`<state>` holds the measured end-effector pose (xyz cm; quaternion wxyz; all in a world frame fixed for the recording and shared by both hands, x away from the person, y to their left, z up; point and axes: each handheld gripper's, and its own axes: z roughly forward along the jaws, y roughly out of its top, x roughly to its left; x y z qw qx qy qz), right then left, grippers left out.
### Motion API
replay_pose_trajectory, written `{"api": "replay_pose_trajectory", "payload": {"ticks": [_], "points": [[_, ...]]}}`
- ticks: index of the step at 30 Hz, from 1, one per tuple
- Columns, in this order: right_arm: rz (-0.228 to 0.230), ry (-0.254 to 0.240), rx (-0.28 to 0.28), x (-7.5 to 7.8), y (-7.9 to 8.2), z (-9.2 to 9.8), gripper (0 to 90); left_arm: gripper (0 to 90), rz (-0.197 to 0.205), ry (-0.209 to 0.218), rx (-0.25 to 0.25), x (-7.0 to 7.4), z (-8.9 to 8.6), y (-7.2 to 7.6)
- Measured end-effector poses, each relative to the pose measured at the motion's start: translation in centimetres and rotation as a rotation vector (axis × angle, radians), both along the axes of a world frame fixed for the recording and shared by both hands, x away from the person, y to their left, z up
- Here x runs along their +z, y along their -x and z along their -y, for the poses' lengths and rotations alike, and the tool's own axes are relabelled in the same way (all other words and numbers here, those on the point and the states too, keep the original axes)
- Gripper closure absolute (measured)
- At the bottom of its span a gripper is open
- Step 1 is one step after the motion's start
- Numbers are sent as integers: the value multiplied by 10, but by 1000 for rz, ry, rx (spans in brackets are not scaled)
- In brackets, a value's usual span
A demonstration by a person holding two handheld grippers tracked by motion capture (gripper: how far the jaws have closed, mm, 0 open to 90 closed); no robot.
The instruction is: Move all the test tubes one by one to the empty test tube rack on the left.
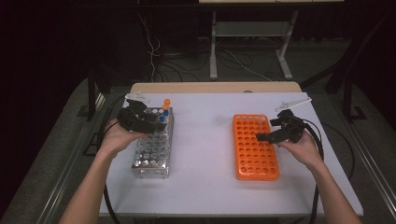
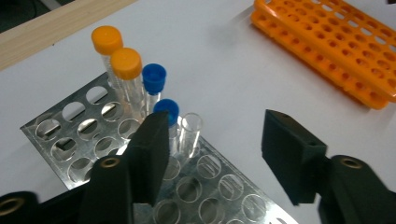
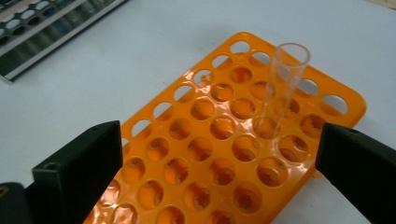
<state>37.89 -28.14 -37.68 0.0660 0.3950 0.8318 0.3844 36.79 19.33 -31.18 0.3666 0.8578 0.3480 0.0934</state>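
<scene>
A clear uncapped tube (image 3: 285,88) was seen standing upright in a hole near the far end of the orange rack (image 3: 154,158), which lay on the white table (image 1: 205,140) toward the person's right. The tube was judged light, stiff, smooth and breakable, best taken by its upper wall just below the rim with a gentle squeeze. The right gripper (image 3: 219,172) was held above the orange rack with its jaws spread wide and nothing between them. In the metal rack (image 2: 70,140) to the left, two orange-capped tubes (image 2: 126,63), two blue-capped tubes (image 2: 154,79) and another clear open tube (image 2: 190,133) were standing. The left gripper (image 2: 215,154) was poised over them, its jaws likewise wide and empty.
</scene>
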Motion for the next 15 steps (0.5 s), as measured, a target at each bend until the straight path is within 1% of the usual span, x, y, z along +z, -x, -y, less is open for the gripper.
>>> {"api": "replay_pose_trajectory", "payload": {"ticks": [2, 3, 5, 7, 9, 10, 11, 13, 14, 15], "points": [[-2, -1, -11, -3, -4, 1, 3, 329, 6, 2, -10, 2, 1, 4], [-1, 4, -15, -5, -6, 2, 4, 317, 5, 10, -10, 2, 3, 7], [-2, 12, -22, -9, -10, 2, 4, 286, -3, 25, -27, 2, 5, 12], [-9, 8, -34, -13, -14, 3, 4, 254, -8, 25, -45, 1, 9, 16], [-4, 6, -36, -16, -17, 2, 119, 227, -9, 28, -60, 0, 12, 20], [7, 9, -34, -17, -18, 1, 153, 215, -9, 28, -66, 0, 14, 22], [9, 13, -37, -18, -19, 0, 156, 204, -10, 27, -73, 0, 15, 23], [18, 27, -45, -20, -22, -2, 246, 182, -16, 32, -83, 0, 17, 25], [23, 36, -51, -21, -22, -4, 255, 170, -17, 29, -87, 0, 18, 26], [21, 42, -55, -22, -23, -5, 288, 164, -18, 30, -91, 0, 19, 27]]}}
